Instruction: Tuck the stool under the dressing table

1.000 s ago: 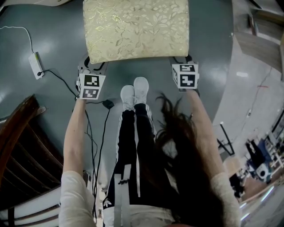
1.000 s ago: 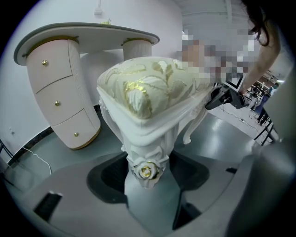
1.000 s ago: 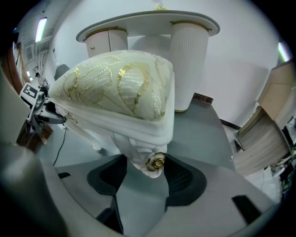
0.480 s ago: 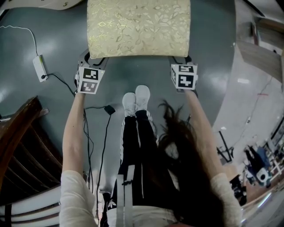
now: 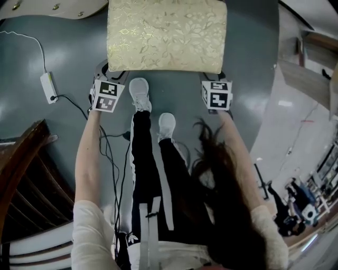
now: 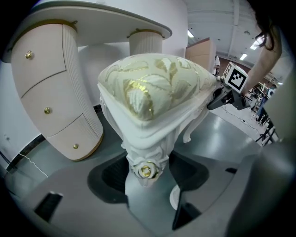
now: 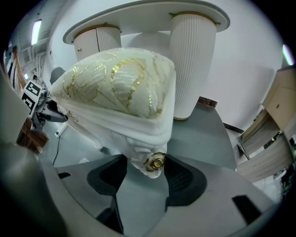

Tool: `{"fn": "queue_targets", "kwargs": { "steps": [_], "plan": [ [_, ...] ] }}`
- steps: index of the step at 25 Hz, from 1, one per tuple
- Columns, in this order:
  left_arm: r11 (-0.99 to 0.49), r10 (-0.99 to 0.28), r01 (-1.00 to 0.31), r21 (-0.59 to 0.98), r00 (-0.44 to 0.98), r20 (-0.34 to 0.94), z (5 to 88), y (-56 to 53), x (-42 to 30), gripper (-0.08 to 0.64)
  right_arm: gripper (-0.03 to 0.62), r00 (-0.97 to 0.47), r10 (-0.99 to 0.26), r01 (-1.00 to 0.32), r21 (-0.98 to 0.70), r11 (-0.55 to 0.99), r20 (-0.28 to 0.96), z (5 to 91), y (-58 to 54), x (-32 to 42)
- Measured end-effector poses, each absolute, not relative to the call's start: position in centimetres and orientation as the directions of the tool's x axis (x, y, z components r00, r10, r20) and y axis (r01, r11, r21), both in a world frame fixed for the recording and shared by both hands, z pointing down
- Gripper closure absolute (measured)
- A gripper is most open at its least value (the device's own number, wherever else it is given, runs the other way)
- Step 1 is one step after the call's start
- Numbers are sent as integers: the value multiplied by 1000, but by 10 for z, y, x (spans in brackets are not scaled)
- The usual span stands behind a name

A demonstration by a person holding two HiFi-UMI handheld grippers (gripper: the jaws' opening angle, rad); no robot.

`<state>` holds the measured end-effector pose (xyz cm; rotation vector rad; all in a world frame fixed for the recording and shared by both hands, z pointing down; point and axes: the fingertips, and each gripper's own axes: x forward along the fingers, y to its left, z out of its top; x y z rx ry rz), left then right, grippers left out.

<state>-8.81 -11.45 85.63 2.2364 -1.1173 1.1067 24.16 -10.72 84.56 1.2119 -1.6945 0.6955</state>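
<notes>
The stool has a cream-and-gold cushion (image 5: 166,34) on white carved legs. It stands on the grey floor in front of the white dressing table (image 5: 53,6). My left gripper (image 5: 112,75) is shut on the near left leg just under the cushion; the leg's gold rosette (image 6: 146,171) sits between the jaws (image 6: 147,175). My right gripper (image 5: 215,77) is shut the same way on the near right leg (image 7: 155,163). In the gripper views the dressing table's top (image 7: 148,14) and its ribbed pedestals (image 6: 51,92) stand just behind the stool.
A white power adapter (image 5: 48,87) and black cables (image 5: 113,153) lie on the floor at the left. Dark wooden furniture (image 5: 21,174) fills the lower left. The person's feet (image 5: 139,92) are right behind the stool. Wooden panels (image 5: 309,74) stand at the right.
The stool and both grippers have shifted toward the dressing table, whose edge now shows at top left. The person has stepped one foot forward.
</notes>
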Motion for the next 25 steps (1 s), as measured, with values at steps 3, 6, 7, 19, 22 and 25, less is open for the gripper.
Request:
{"fn": "queue_targets", "kwargs": {
  "steps": [3, 6, 7, 19, 22, 25],
  "plan": [
    [-596, -481, -803, 6, 362, 799, 861, -111, -91, 284, 339, -107, -411, -932, 53, 360, 905, 850, -102, 240],
    [-606, -480, -795, -2, 364, 798, 862, -118, -95, 285, 339, -97, -421, -938, 59, 342, 902, 852, -104, 235],
    [-612, -479, -791, -1, 370, 796, 863, -119, -95, 285, 339, -88, -424, -941, 65, 333, 901, 853, -103, 235],
    [-598, -433, -801, 35, 359, 827, 860, -110, -91, 285, 351, -53, -369, -917, 102, 386, 928, 865, -109, 242],
    [-600, -426, -799, 32, 353, 833, 860, -112, -95, 285, 351, -58, -363, -916, 95, 390, 930, 864, -112, 238],
    [-591, -402, -806, 29, 325, 856, 861, -113, -92, 285, 349, -44, -355, -906, 113, 409, 934, 861, -116, 239]
  ]
}}
